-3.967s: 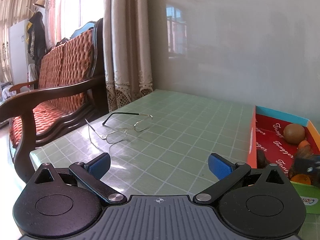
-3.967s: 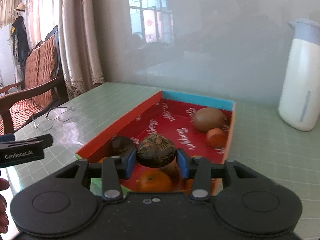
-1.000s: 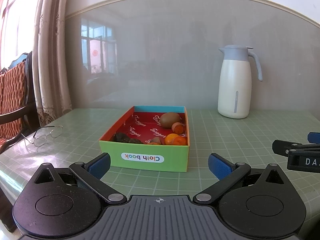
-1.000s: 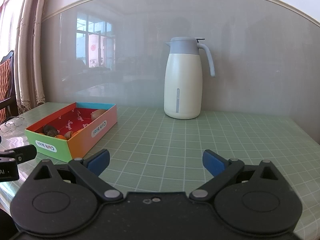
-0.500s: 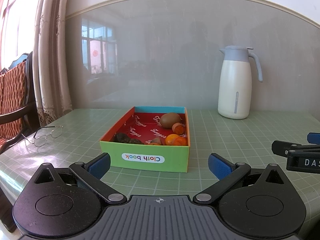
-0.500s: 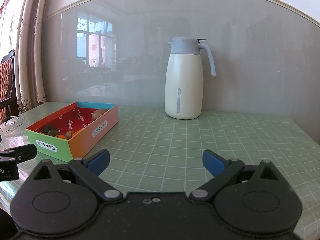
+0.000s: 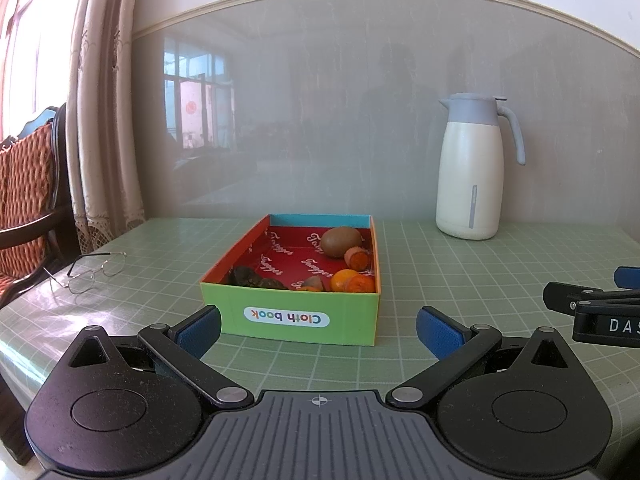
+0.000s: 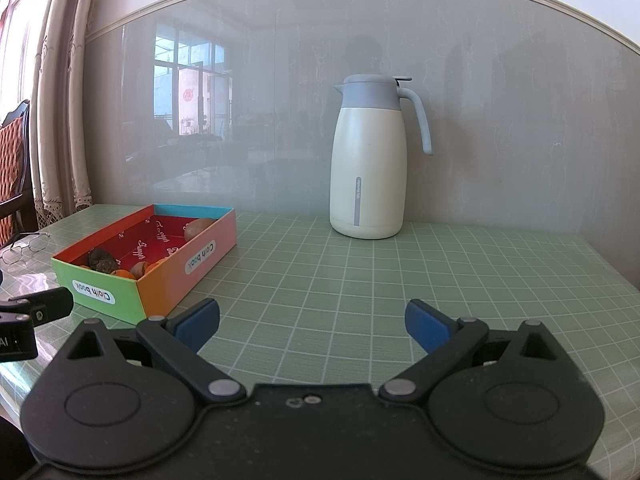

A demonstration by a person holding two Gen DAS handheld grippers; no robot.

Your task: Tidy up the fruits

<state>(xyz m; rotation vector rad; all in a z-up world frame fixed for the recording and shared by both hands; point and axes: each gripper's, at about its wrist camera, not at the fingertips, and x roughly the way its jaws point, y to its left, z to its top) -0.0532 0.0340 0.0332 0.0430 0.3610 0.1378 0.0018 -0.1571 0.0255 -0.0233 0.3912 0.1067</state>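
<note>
A colourful "Cloth book" box [image 7: 292, 318] [image 8: 168, 276] with a red inside stands on the green gridded table. In it lie a brown kiwi [image 7: 341, 241] [image 8: 199, 227], several orange fruits [image 7: 352, 281] and a dark wrinkled fruit [image 7: 250, 277] [image 8: 100, 261]. My left gripper [image 7: 318, 330] is open just in front of the box's near green wall, nothing between its blue pads. My right gripper [image 8: 312, 322] is open over bare table, to the right of the box. Each gripper's tip shows at the edge of the other's view.
A white jug with a grey lid [image 7: 472, 168] [image 8: 370, 160] stands at the back by the glossy wall. Wire-rimmed glasses [image 7: 86, 272] [image 8: 24, 244] lie at the table's left edge. A wooden chair with an orange cushion [image 7: 24, 200] sits beyond that edge.
Four seconds ago the right gripper held a dark fruit over the box; now it is open and drawn back. The left gripper has turned from the glasses to face the box. The last second shows almost no motion.
</note>
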